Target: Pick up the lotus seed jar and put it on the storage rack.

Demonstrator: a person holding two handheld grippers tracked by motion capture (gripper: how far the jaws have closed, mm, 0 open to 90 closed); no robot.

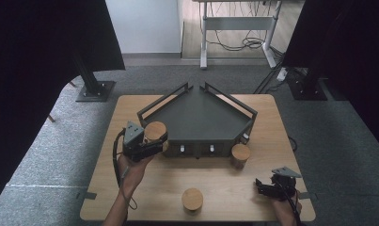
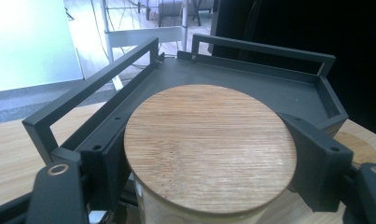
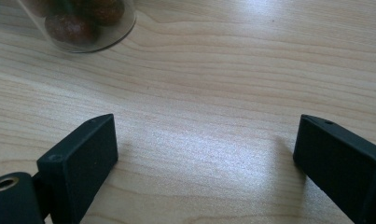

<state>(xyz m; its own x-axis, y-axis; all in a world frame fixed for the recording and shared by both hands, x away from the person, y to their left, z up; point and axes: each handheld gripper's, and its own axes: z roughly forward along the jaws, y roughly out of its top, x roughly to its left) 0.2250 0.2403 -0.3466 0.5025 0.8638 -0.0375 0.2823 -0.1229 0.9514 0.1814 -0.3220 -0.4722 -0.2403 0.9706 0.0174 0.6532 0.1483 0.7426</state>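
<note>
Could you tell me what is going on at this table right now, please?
A person is working with a tool in each hand. The left tool is shut on a bamboo-lidded glass jar at the front left edge of the dark corner shelf tray. The right tool rests open above bare wooden table. Two more jars wait: one beside the tray's front, another near the table's front edge.

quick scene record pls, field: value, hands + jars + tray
left hand-held gripper: shut on the held jar, pads on both sides below its bamboo lid
held jar place: at the tray's front left corner, by the rail
right hand-held gripper: jaws wide apart, nothing between them, low over the table at its front right
tray: dark, five-sided, railed, nothing in it
second jar: upright on the table, at the tray's front right corner
third jar: upright near the table's front edge, apart from both grippers
</note>
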